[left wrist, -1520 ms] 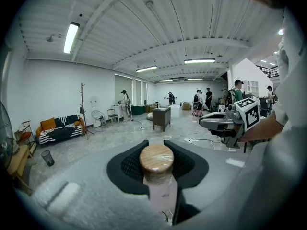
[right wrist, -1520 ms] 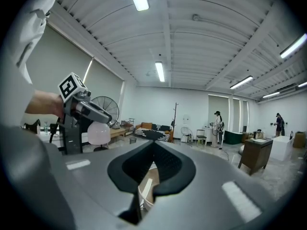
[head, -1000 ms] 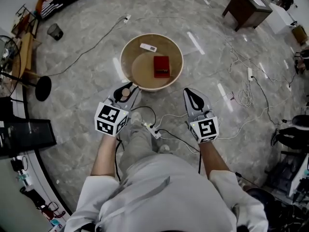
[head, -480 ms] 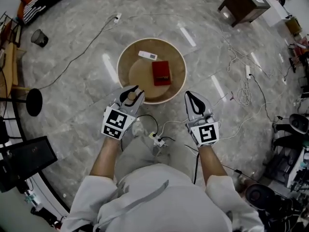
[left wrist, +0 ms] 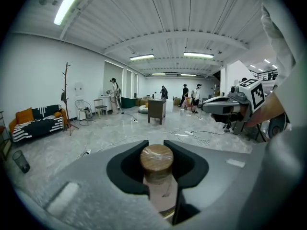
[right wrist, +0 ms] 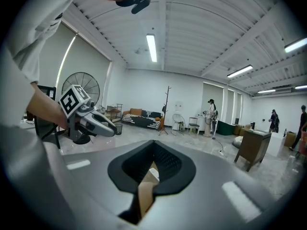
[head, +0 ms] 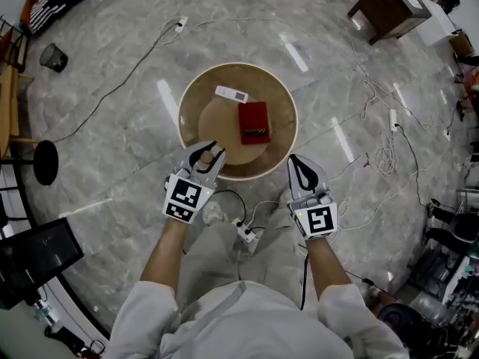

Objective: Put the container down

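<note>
In the head view a round wooden table [head: 289, 105] carries a red box [head: 254, 122] and a white remote [head: 230, 93]. My left gripper [head: 208, 148] hovers over the table's near rim, shut on a small container [head: 204, 156] with a round wooden lid. The left gripper view shows that lid [left wrist: 157, 158] upright between the black pads [left wrist: 125, 166]. My right gripper [head: 294, 158] hangs just right of the table's near edge, shut with nothing in it. In the right gripper view its tips [right wrist: 154, 143] meet.
A power strip [head: 247, 232] with cables lies on the marble floor by the person's feet. A black stool [head: 41, 161] and a waste bin [head: 54, 54] stand at the left, a brown side table [head: 389, 10] at the far right. Several people stand far off.
The person has stepped closer to the round table. My left gripper, still holding the container, has come from short of the table to over its near rim. The right gripper follows alongside.
</note>
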`<action>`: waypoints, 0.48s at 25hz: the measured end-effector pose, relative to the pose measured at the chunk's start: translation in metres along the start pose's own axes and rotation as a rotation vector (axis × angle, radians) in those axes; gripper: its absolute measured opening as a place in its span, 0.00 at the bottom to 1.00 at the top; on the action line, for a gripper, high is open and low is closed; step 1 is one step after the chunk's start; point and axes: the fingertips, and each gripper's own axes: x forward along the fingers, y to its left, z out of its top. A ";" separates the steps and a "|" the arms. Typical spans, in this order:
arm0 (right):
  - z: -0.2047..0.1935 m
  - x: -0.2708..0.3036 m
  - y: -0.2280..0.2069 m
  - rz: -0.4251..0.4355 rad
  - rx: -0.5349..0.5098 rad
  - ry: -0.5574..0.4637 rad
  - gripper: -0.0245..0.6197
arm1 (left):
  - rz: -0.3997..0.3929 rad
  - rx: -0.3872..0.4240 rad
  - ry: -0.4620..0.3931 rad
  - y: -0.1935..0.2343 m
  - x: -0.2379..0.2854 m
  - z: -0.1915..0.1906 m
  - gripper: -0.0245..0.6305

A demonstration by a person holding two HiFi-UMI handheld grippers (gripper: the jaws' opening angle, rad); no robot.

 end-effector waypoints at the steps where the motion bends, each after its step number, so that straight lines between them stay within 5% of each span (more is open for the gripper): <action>1: -0.013 0.006 -0.004 0.004 0.001 -0.001 0.05 | 0.010 0.001 0.000 0.003 0.010 -0.009 0.20; 12: -0.126 0.084 -0.030 0.049 0.051 -0.031 0.05 | 0.073 -0.037 0.055 0.025 0.121 -0.127 0.20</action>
